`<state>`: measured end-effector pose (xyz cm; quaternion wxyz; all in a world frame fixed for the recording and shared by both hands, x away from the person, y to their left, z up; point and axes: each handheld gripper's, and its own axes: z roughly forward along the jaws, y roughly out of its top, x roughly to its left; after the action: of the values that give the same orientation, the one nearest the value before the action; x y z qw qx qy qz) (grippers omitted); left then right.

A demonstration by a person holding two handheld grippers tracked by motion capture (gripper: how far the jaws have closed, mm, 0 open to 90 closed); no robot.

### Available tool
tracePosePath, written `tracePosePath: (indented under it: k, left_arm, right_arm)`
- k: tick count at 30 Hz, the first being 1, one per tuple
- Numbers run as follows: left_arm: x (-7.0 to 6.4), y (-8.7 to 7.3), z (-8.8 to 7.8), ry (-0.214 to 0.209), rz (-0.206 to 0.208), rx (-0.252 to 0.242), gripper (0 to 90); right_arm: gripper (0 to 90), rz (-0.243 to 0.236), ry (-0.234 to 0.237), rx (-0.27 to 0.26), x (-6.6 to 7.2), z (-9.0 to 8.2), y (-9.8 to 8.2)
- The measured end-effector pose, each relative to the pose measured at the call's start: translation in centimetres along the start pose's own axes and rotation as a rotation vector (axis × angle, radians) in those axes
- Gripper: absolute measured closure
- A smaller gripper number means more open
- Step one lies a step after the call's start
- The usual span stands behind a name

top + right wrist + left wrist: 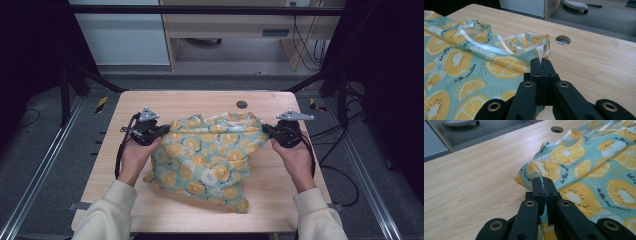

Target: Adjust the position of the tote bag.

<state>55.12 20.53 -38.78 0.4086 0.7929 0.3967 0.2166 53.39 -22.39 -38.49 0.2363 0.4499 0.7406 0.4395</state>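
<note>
A teal cloth (210, 155) printed with orange slices lies crumpled on the counter (150, 100). Its two far corners are lifted and pinched. The near part sags flat.

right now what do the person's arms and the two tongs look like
Both forearms wear cream long sleeves. The left tongs and right tongs are black, each topped by a grey three-cornered plate and trailing a black cable. Up close, the linkage arms carry brass-coloured ringed pivots leading to squared black fingers.
</note>
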Motion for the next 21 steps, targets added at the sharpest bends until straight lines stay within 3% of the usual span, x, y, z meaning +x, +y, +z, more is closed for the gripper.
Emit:
tracePosePath:
  k: [13, 21]
  left_arm:
    - [0.1, 0.1, -1.1, -0.008, 0.012, -0.035, 90.0]
    - [-0.5, -0.8, -2.3, -0.009, 0.019, -0.064, 90.0]
  right_arm:
    - [90.0, -0.028, 0.000, -0.030, 0.2, -0.4, 0.6]
    - [90.0, -0.078, 0.005, -0.073, 1.0, -1.6, 0.1]
